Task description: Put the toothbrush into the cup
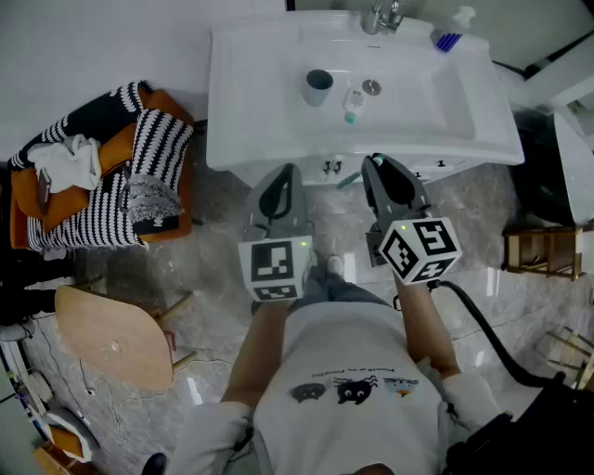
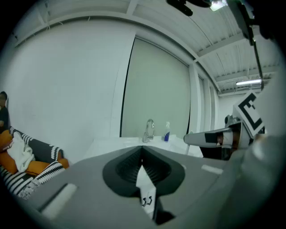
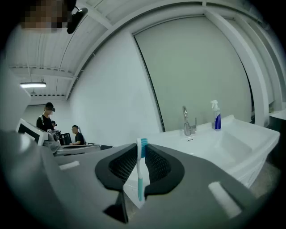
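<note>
Right gripper (image 3: 140,154) fingers (image 3: 161,166) on toothbrush (image 3: 140,181) (cup (image 1: 316,86) in head view only)

left claw (image 2: 142,153) closed empty, right claw (image 3: 141,150) clamped on toothbrush (image 3: 140,176)

Sink ahead of us, armchair (image 1: 115,148) to its left.
We find the cup (image 1: 317,86) in the sink (image 1: 241,121), left of the drain (image 1: 371,87), the tap (image 1: 380,17) behind and the spray bottle (image 1: 452,30) back right; the left gripper (image 1: 282,174) and right gripper (image 1: 377,165) sit before its front edge, the toothbrush (image 3: 141,172) between the right one's jaws.
</note>
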Available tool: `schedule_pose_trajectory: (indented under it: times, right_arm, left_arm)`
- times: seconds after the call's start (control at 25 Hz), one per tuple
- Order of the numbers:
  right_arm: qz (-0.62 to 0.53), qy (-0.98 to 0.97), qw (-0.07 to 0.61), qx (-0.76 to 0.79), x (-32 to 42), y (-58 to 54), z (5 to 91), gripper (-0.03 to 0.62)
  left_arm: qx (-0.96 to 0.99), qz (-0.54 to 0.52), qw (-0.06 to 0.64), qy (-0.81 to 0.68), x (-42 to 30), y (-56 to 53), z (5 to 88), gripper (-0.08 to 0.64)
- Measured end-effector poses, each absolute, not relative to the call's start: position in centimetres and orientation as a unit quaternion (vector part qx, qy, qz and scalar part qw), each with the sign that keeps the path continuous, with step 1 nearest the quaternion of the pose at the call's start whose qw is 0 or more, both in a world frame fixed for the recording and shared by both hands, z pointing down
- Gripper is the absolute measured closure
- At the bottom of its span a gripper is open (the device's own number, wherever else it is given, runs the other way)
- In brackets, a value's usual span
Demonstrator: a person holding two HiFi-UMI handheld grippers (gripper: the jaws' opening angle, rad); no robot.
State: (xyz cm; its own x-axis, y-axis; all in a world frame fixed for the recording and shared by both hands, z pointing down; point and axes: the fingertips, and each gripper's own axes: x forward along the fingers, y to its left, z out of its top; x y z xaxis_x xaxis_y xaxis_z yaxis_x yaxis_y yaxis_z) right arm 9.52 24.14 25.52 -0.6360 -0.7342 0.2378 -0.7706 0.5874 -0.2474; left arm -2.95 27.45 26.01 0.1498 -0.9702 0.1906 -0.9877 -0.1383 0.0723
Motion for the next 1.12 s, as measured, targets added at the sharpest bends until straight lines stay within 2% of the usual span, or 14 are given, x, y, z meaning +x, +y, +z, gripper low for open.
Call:
schedule_pose_trajectory:
  times: [0.48,1.12]
  right_arm:
    - [0.162,-0.889,0.062,0.424,7.9,23.8,25.7,0.534]
    - [0.15,-0.883,0.039,0.443,6.2,22.4,24.7,0.532]
  left_arm:
    - [0.755,0.051,0.098,-0.646,-4.3,27.1,26.2,0.56]
    - [0.762,0.04,0.1,-0.638,-6.7,26.0,26.4,0.56]
